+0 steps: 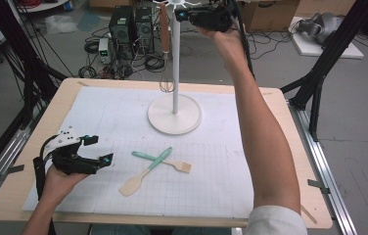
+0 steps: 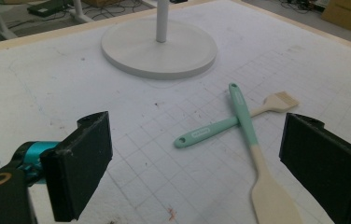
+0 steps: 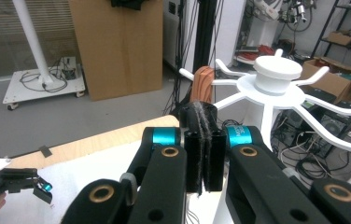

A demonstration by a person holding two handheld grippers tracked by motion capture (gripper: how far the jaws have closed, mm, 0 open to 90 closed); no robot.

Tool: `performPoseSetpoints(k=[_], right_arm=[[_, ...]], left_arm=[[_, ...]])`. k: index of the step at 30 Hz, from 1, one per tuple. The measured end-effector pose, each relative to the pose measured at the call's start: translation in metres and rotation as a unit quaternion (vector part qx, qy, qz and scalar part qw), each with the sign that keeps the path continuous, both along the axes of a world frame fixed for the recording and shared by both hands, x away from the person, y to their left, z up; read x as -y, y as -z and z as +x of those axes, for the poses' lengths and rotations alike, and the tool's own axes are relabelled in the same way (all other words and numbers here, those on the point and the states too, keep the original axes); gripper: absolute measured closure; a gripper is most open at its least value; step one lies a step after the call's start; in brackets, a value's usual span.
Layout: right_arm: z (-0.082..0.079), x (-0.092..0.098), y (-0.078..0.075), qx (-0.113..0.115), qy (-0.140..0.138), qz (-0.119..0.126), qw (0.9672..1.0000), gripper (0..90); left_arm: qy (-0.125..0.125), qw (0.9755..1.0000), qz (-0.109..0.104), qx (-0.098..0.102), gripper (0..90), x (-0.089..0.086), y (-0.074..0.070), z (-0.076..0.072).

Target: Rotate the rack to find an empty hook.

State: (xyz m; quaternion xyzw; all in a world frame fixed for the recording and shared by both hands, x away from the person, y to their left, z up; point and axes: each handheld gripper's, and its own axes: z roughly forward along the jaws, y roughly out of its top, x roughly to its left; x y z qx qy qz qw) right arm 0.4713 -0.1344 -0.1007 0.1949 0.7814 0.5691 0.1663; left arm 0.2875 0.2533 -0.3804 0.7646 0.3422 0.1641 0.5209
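A white hook rack (image 1: 174, 115) stands at the back of the table; its hub (image 3: 276, 77) shows close in the right gripper view. A whisk (image 1: 165, 34) with a wooden handle (image 3: 203, 84) hangs from one hook. My right gripper (image 1: 182, 14) is raised beside that hook, jaws shut pad to pad (image 3: 205, 116) with nothing between them, just in front of the handle. My left gripper (image 1: 100, 149) rests low at the left of the table, open (image 2: 199, 158). Ahead of it a teal-handled spatula (image 2: 257, 158) lies crossed over a teal-handled brush (image 2: 211, 130).
A white gridded mat (image 1: 99, 112) covers most of the wooden table (image 1: 6, 196). Black frame posts (image 1: 319, 73) stand at both sides. Computers and cables (image 1: 128, 29) crowd the floor behind the table. A cardboard box (image 3: 117, 46) stands beyond the rack.
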Motion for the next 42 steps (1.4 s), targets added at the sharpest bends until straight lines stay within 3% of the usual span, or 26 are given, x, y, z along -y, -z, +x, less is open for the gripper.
performPoseSetpoints(k=[8, 12, 21, 42], right_arm=[[-0.005, 0.001, 0.001, 0.0, -0.003, 0.002, 1.0, 88.1], [-0.011, 0.005, 0.005, 0.0, 0.0, 0.011, 0.9999, 80.0], [-0.025, 0.016, 0.013, -0.003, -0.005, 0.024, 0.9997, 71.1], [-0.055, 0.025, 0.045, -0.027, 0.002, 0.027, 0.9993, 45.8]], left_arm=[[0.001, 1.0, -0.001, -0.001, 9.9, -0.001, 0.0, 0.0], [0.002, 1.0, -0.001, -0.001, 9.9, 0.0, 0.0, 0.001], [0.004, 1.0, -0.002, -0.002, 9.9, -0.001, 0.0, 0.001], [0.003, 1.0, 0.0, -0.003, 9.9, 0.001, 0.0, -0.003]])
